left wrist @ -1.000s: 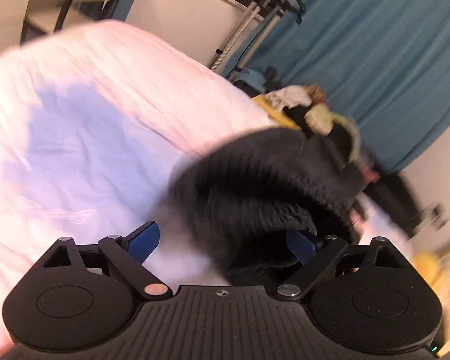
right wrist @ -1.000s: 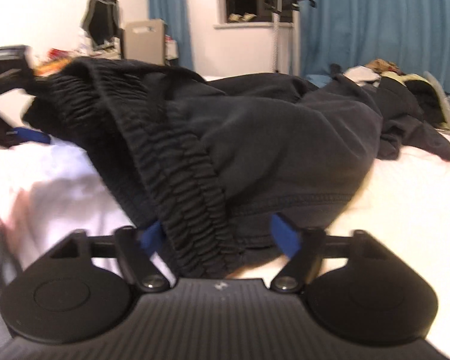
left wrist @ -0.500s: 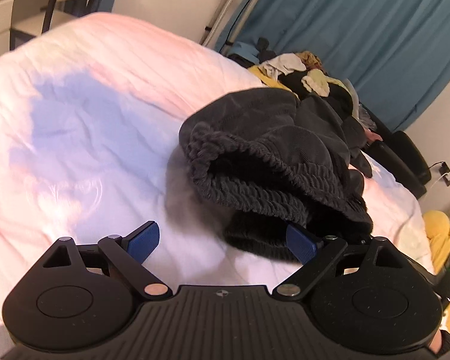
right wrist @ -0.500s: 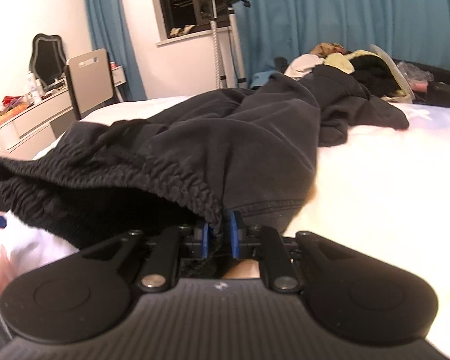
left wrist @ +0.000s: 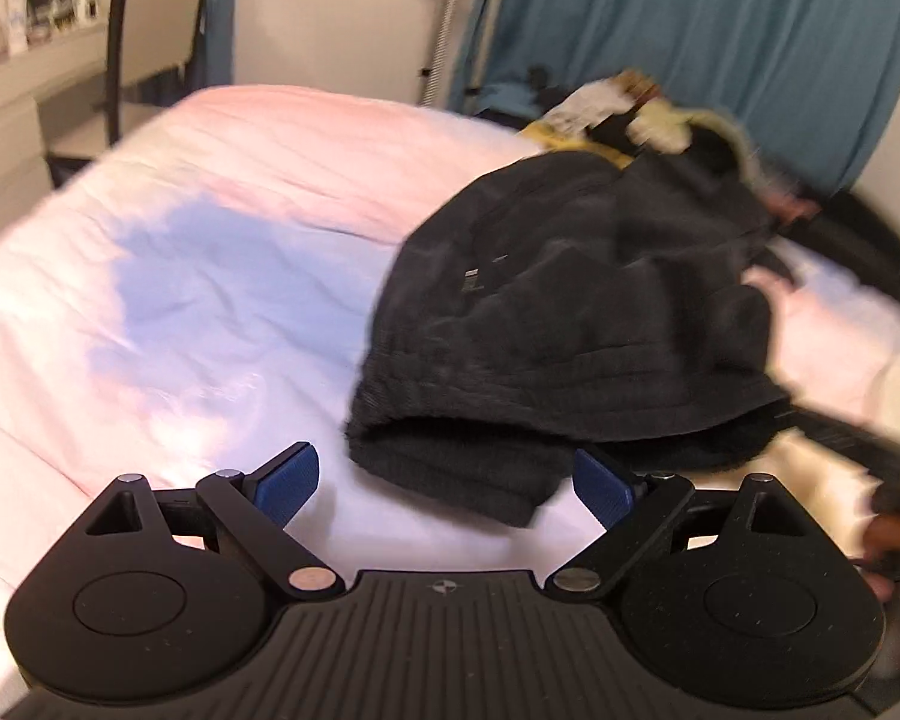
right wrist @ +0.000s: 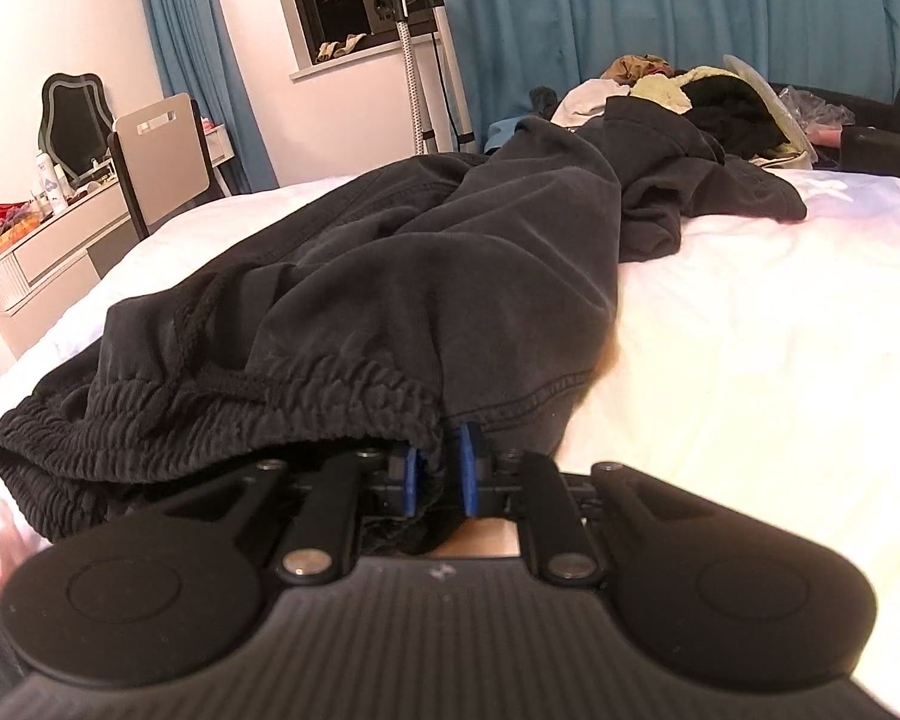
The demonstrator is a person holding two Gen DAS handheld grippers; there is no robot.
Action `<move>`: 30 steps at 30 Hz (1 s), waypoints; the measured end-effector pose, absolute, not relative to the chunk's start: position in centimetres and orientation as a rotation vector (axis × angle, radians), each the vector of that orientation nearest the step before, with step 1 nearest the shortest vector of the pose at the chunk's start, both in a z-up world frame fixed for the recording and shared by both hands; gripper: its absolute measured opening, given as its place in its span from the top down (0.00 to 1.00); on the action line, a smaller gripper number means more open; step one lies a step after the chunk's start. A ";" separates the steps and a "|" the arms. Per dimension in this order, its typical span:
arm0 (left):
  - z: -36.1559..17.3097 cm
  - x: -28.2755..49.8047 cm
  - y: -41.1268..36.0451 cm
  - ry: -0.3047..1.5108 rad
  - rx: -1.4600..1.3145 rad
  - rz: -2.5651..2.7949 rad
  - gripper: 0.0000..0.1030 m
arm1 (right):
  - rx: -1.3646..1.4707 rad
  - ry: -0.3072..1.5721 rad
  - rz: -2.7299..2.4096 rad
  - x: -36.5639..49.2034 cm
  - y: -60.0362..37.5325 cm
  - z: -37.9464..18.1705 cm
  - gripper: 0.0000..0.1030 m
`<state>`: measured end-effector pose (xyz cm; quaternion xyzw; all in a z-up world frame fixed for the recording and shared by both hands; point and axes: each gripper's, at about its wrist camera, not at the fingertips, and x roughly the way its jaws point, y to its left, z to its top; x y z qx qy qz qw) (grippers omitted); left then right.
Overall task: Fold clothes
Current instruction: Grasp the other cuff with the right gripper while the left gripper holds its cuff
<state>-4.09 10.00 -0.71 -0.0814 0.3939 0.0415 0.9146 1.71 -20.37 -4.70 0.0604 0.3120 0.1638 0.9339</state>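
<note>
Sweatpants (right wrist: 426,276) (black, rumpled), elastic waistband (right wrist: 270,414)

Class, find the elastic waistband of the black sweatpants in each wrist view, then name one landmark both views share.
Left wrist view: the waistband lies low and centre on the white bed, between the open left gripper's fingers.
Right wrist view: the waistband runs across the lower left, its end pinched in the right gripper.
Shared landmark: the clothes pile before the blue curtain.

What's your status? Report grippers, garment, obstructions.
Left gripper open, waistband end between its fingers, ungripped. Right gripper shut on black sweatpants waistband. Clothes pile touching the far legs.
</note>
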 end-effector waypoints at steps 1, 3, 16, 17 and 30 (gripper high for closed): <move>-1.2 -3.3 9.9 0.837 -0.158 0.105 0.10 | 0.127 0.638 0.335 1.7 -20.4 -4.7 0.85; -1.8 -1.9 9.9 0.868 -0.154 0.150 0.18 | 0.133 0.639 0.336 1.6 -20.6 -4.6 0.85; -0.4 4.4 13.1 0.685 -0.235 0.255 0.88 | -0.004 0.647 0.356 1.7 -18.4 -6.3 0.60; 0.0 4.6 13.6 0.665 -0.259 0.256 0.88 | -0.017 0.653 0.360 1.8 -18.0 -6.4 0.61; 9.3 10.9 21.2 0.419 -0.339 0.271 0.90 | -0.002 0.494 0.631 -3.2 -8.8 -1.1 0.92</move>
